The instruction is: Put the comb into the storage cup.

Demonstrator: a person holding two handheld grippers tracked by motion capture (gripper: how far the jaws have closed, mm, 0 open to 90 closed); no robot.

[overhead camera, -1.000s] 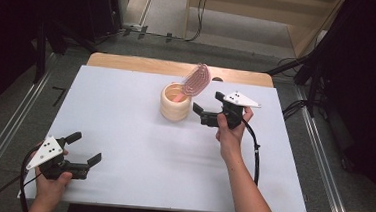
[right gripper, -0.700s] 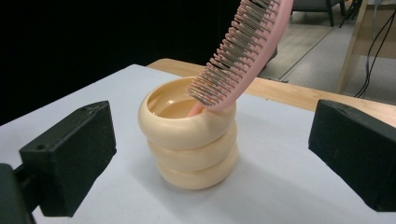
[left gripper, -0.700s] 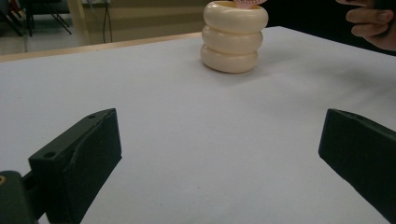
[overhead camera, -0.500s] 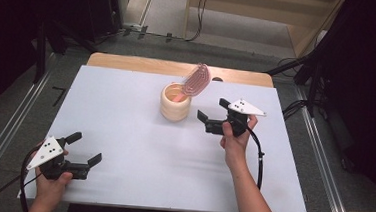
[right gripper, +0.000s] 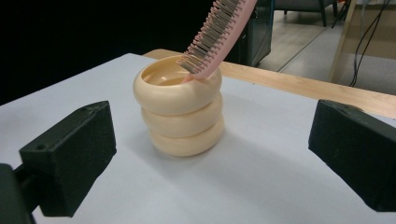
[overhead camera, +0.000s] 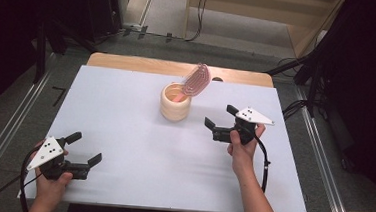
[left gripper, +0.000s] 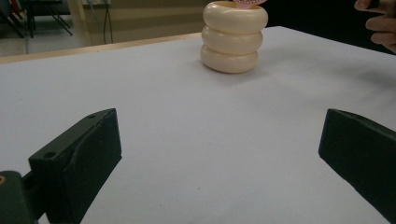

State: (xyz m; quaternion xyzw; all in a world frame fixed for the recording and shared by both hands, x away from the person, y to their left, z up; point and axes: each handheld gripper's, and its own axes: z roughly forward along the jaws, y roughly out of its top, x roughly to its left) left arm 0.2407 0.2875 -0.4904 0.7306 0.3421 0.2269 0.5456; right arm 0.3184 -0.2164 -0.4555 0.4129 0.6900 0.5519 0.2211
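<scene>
White tabletop (overhead camera: 124, 131), wood strip along the far edge, dark room w/ cables and a pale floor behind. Near the far middle stands a cream ribbed cup (overhead camera: 176, 101), three stacked rings in shape, upright. A pink hairbrush (overhead camera: 196, 80) sits handle-down inside it, head sticking out above the rim and tilting up and away toward the far right; long axis is steep, not flat. In the right gripper view the cup (right gripper: 179, 108) stands dead ahead between the two black jaws, w/ the brush (right gripper: 217, 32) leaning over its rim to the upper right, bristles facing down-left.

Right gripper (overhead camera: 219, 121) hovers just right of the cup, jaws spread wide, holding nothing, pointed left at it. Left gripper (overhead camera: 83, 149) is at the near left corner, well apart from the cup, jaws likewise spread and empty; its view shows the cup (left gripper: 234, 37) far off across bare table.

Right hand (overhead camera: 242, 149) is clearly the nearer one. Judgement: any grab would approach from the cup's right side, and the brush head overhangs exactly that side.
</scene>
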